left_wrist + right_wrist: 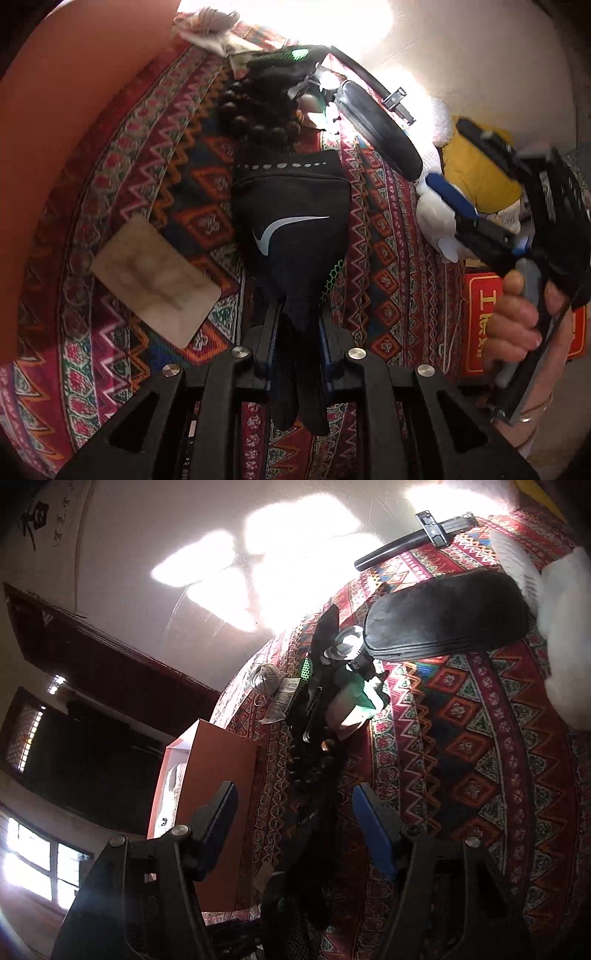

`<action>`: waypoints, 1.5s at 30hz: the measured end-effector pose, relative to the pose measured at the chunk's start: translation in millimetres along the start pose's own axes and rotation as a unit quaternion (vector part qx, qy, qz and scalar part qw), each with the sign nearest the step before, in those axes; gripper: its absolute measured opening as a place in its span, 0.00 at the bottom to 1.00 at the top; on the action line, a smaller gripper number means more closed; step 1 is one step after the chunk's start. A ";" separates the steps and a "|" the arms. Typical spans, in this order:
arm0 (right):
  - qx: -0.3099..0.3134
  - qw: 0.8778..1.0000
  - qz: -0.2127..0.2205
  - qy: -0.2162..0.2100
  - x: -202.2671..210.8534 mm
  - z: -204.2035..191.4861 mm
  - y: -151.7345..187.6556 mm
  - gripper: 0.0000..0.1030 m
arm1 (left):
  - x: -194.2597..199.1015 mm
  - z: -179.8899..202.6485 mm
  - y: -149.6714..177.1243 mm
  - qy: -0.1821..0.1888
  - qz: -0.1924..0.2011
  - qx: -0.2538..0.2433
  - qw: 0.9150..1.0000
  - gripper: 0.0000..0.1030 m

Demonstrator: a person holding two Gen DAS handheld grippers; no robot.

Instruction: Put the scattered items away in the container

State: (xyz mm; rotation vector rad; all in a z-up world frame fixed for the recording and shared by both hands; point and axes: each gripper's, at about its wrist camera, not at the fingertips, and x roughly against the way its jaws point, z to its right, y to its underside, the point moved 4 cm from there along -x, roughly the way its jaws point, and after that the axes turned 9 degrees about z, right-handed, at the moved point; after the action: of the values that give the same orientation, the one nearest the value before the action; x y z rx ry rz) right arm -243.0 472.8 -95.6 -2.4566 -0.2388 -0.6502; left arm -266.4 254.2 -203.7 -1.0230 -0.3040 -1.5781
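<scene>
Round table draped in a red-orange geometric patterned cloth [388, 236], sunlight blowing out the far edge and the pale floor beyond. Left gripper [295, 354] is clamped shut on the fingers of a black glove [291, 229] with a white swoosh, which lies along the cloth in front of it. Beyond the glove: a string of dark wooden beads [255, 118], a second black glove with green mesh [288, 62], a black oval zip pouch [376, 125], a black razor-like tool [397, 99] at the table edge, a ball of twine [264, 679]. A tan card [155, 280] lies flat left of the glove, apart from it. Orange box [218, 794], the container, stands open at the table's left side; its wall fills the left of the left wrist view. Right gripper [295, 827] jaws spread, nothing pinched, blue pads [373, 834] either side of the dark glove and beads below; a hand [517, 317] grips its handle. Yellow and white soft items [476, 177] sit at right. Room: dark wood-framed doorway, bright window, calligraphy scroll on the pale wall.
</scene>
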 end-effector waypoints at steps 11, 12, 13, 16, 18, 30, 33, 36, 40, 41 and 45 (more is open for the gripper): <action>0.000 0.987 -0.057 0.153 -187.1 3.4 -51.0 0.52 | 39.3 -5.3 -36.4 -0.029 0.049 -0.049 0.997 0.15; -0.004 0.984 -0.059 0.169 -191.8 9.6 -49.4 0.36 | 43.8 -5.1 -37.3 -0.029 0.054 -0.051 0.997 0.15; -0.007 0.983 -0.062 0.172 -193.5 13.9 -48.2 0.25 | 48.3 -7.0 -39.1 -0.025 0.056 -0.048 0.997 0.15; -0.014 0.988 -0.044 0.147 -172.9 15.0 -49.0 0.10 | 59.3 -8.9 -40.4 -0.011 0.059 -0.041 0.997 0.15; -0.006 0.991 -0.024 0.132 -144.3 9.0 -52.8 0.10 | 65.7 -8.9 -39.0 -0.004 0.064 -0.038 0.997 0.15; 0.071 0.997 0.025 0.033 24.8 -121.5 -63.5 0.01 | 152.5 16.1 -25.4 0.103 0.153 -0.010 0.983 0.15; 0.107 0.994 0.028 0.006 41.1 -174.3 -53.5 0.01 | 202.7 7.0 -36.4 0.096 0.216 -0.009 0.972 0.15; 0.148 0.989 0.021 -0.006 44.9 -216.9 -35.4 0.01 | 244.6 -16.5 -49.1 0.046 0.278 -0.009 0.959 0.15; 0.160 0.985 0.020 0.063 28.7 -190.2 -11.5 0.38 | 271.8 -56.6 -56.9 0.022 0.309 0.017 0.951 0.15; 0.162 0.981 0.005 0.109 15.1 -168.2 -3.4 0.88 | 277.1 -63.2 -58.1 0.012 0.315 0.017 0.949 0.15; 0.122 0.955 -0.059 0.265 -37.6 -45.5 33.6 0.90 | 290.8 -86.3 -60.6 0.012 0.328 0.025 0.944 0.15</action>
State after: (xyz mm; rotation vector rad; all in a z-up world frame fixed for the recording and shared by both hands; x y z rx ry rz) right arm -283.4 418.2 -98.5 -1.9595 -0.2336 -1.2219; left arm -342.7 18.6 -18.3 -0.9362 0.0236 -0.9715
